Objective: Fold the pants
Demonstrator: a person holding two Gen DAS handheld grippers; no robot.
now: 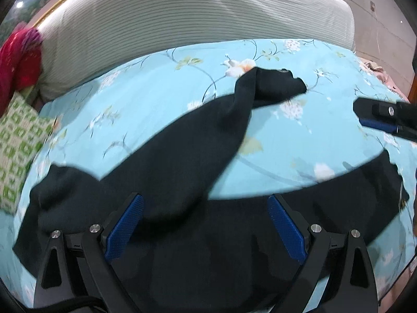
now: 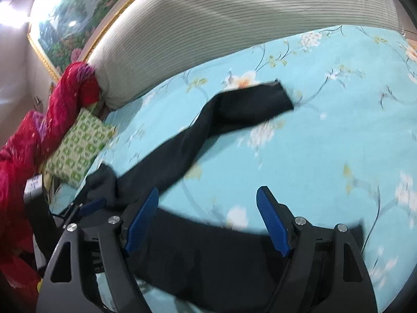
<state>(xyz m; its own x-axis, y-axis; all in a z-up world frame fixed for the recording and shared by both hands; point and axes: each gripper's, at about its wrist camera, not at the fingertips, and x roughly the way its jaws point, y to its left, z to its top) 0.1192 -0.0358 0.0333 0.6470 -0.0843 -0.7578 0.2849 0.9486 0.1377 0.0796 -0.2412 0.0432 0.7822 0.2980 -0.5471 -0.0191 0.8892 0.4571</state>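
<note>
**Two grippers over unfolded black pants**

Both sets of fingers stood released: left gripper (image 1: 206,224) and right gripper (image 2: 207,219) hovered angled downward above the waist end, pinching nothing. Black pants (image 1: 182,156) sprawled on the floral bedsheet (image 1: 156,83), one leg twisted toward the striped headboard cushion (image 1: 182,13). Doing it well likely meant straightening that leg first.

Open blue bedsheet (image 2: 325,135) lies right of the black pants (image 2: 182,140); a striped headboard cushion (image 2: 234,26) blocks beyond.
</note>
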